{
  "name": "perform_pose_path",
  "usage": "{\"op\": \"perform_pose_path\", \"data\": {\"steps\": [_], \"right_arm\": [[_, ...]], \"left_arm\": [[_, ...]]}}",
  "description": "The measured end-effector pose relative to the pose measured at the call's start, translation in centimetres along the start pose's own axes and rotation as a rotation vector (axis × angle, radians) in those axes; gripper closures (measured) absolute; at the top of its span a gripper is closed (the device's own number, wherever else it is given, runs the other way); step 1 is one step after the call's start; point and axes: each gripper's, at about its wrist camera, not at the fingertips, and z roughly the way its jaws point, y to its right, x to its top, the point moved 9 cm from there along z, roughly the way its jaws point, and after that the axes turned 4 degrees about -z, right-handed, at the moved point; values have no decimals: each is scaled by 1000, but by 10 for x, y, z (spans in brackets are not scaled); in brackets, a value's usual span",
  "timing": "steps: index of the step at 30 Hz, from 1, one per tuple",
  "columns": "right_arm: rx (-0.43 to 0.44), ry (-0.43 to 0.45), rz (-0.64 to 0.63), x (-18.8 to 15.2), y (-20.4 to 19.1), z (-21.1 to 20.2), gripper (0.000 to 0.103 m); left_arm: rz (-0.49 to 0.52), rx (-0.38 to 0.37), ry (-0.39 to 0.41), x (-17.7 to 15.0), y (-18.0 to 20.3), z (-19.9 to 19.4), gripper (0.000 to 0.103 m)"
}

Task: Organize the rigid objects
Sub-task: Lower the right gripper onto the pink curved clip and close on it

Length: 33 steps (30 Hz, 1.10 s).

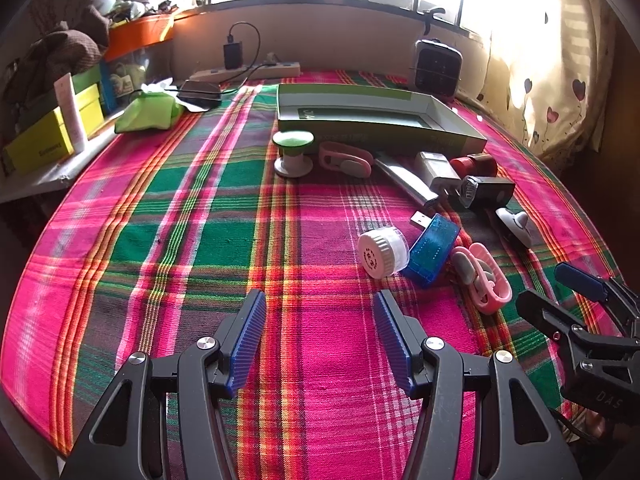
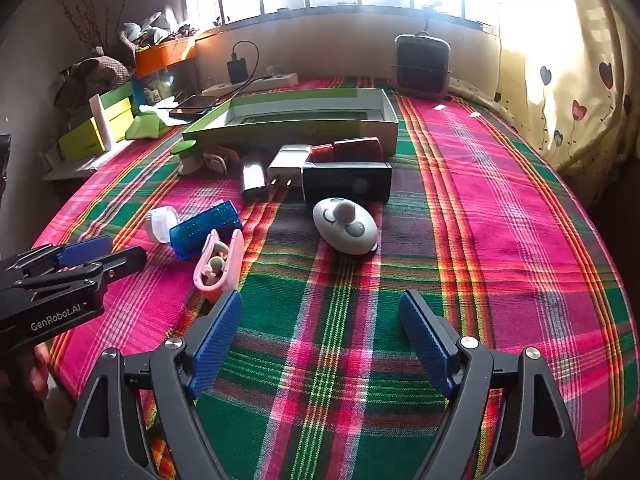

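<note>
The shallow box [image 2: 384,118] lies at the far middle of the table [image 2: 500,240], open side up. Directly in front of its near wall runs a row, left to right: spool [image 2: 187,158], folding clip [image 2: 222,157], flat metal case [image 2: 254,178], plug adapter [image 2: 286,166], with the capped bottle [image 2: 348,149] lying behind the dark rectangular block [image 2: 347,185]. The egg-shaped device [image 2: 345,226] lies in front of the block. To its left, nearer the front edge, the round jar [image 2: 162,224], the USB device [image 2: 206,230] and a second clip [image 2: 219,264] lie close together. A power strip [image 2: 256,82] and a small fan [image 2: 422,64] stand behind the box.
</note>
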Motion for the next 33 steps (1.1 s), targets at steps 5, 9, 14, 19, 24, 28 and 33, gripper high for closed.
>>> {"op": "perform_pose_path", "data": {"steps": [5, 9, 14, 19, 24, 28, 33], "right_arm": [[60, 39, -31, 9, -14, -7, 22], [95, 25, -74, 12, -28, -1, 22], [128, -20, -83, 16, -40, 13, 23], [111, -43, -110, 19, -45, 22, 38], [88, -38, -131, 17, -45, 22, 57], [69, -29, -151, 18, -43, 23, 73], [60, -22, -134, 19, -34, 22, 79]], "left_arm": [[16, -19, -8, -1, -1, 0, 48], [26, -32, -15, -2, -1, -2, 48], [6, -65, -21, -2, -3, -4, 48], [3, -97, -28, 0, -1, -4, 48], [7, -135, -34, 2, 5, -3, 48], [5, -168, -40, 6, 10, -1, 48], [6, -200, -48, 14, 17, 3, 48]]}}
